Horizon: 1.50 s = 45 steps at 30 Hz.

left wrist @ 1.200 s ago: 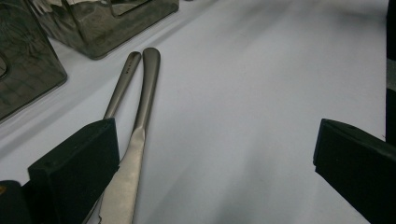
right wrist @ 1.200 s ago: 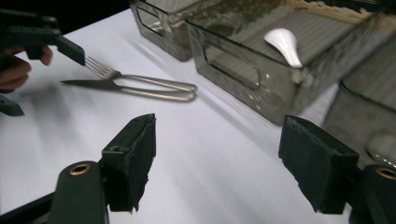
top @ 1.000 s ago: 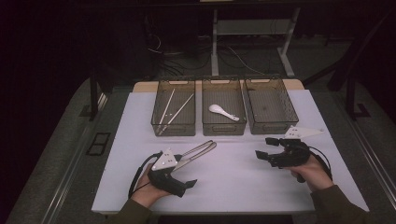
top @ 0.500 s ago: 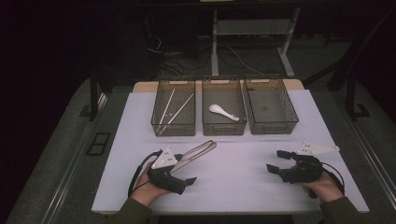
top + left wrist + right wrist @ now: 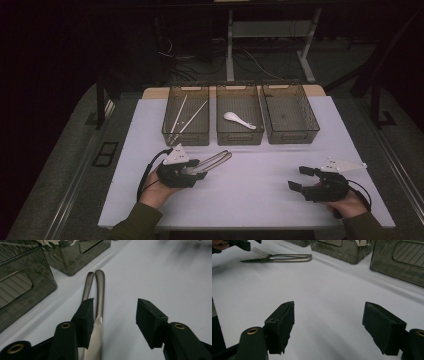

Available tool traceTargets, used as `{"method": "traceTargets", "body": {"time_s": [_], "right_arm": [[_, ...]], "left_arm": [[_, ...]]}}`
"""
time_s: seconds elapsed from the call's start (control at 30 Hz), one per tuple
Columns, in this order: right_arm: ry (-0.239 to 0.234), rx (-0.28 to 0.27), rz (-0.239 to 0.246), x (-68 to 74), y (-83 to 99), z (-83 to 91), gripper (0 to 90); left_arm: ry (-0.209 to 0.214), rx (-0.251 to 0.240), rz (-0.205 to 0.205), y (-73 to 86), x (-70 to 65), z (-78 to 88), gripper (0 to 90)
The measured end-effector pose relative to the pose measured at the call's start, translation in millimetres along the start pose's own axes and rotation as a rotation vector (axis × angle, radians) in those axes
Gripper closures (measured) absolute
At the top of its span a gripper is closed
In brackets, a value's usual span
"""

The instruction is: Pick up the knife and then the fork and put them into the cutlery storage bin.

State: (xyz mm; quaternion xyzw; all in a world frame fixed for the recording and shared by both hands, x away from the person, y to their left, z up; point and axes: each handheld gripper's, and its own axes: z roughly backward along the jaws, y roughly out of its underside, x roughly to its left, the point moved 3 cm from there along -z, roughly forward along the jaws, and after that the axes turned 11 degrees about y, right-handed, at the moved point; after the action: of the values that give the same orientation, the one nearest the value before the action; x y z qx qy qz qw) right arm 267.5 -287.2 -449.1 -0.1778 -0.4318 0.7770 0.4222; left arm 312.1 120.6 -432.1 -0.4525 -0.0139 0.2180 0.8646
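The two slim steel cutlery pieces, a knife and a fork (image 5: 214, 161), lie side by side on the white table (image 5: 260, 175), handles pointing toward the smoky plastic bins (image 5: 240, 122). The left gripper (image 5: 115, 315) has just been closing around them, pads not yet pinching. The right gripper (image 5: 328, 325) gapes empty.

Three bins in a row at the worktop's (image 5: 250, 200) far edge

Chopsticks (image 5: 185, 119) lie in the left bin (image 5: 186, 120), a spoon (image 5: 239, 120) in the middle bin (image 5: 239, 141); fork (image 5: 262, 252) and knife (image 5: 269, 260) lie before them.
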Motion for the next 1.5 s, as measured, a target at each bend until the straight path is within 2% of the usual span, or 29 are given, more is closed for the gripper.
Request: {"method": "traceTargets", "body": {"time_s": [0.13,0.3,0.43,0.53,0.7,0.97,1.17,1.33,1.4,1.5], "right_arm": [[0.002,0.000,-0.002,-0.9,0.3,-0.4,25.6],[0.000,-0.001,-0.004,-1.1,0.4,-0.2,25.7],[0.000,0.000,-0.003,-1.3,0.6,-0.5,25.6],[0.000,-0.001,-0.001,-0.9,0.5,-0.4,25.6],[-0.001,0.001,0.001,-0.7,0.5,-0.5,25.7],[0.000,0.000,0.001,-0.9,0.3,-0.6,25.6],[-0.005,0.000,-0.001,-0.1,-0.1,0.2,25.6],[-0.023,-0.003,0.001,0.7,-2.0,0.6,25.6],[-0.025,0.002,-0.004,1.0,-3.3,1.4,25.3],[-0.030,0.008,0.015,1.8,-7.5,1.9,19.9]], "left_arm": [[-0.008,0.019,0.016,-4.0,14.2,-4.1,56.4],[-0.013,0.071,0.031,-6.3,31.5,-12.3,62.2],[0.000,0.117,0.037,-3.4,40.6,-19.3,66.1],[-0.010,0.151,0.040,1.6,45.4,-23.3,68.6],[-0.011,0.177,0.043,6.1,48.0,-27.2,72.7],[-0.004,0.208,0.003,8.3,47.4,-29.9,83.4],[-0.007,0.215,-0.015,7.8,47.0,-28.9,84.5],[-0.004,0.176,-0.017,3.4,46.2,-19.7,84.6],[-0.010,0.170,-0.036,-0.2,43.6,-15.1,84.6],[-0.007,0.157,-0.065,-6.1,37.1,-9.7,84.6]]}}
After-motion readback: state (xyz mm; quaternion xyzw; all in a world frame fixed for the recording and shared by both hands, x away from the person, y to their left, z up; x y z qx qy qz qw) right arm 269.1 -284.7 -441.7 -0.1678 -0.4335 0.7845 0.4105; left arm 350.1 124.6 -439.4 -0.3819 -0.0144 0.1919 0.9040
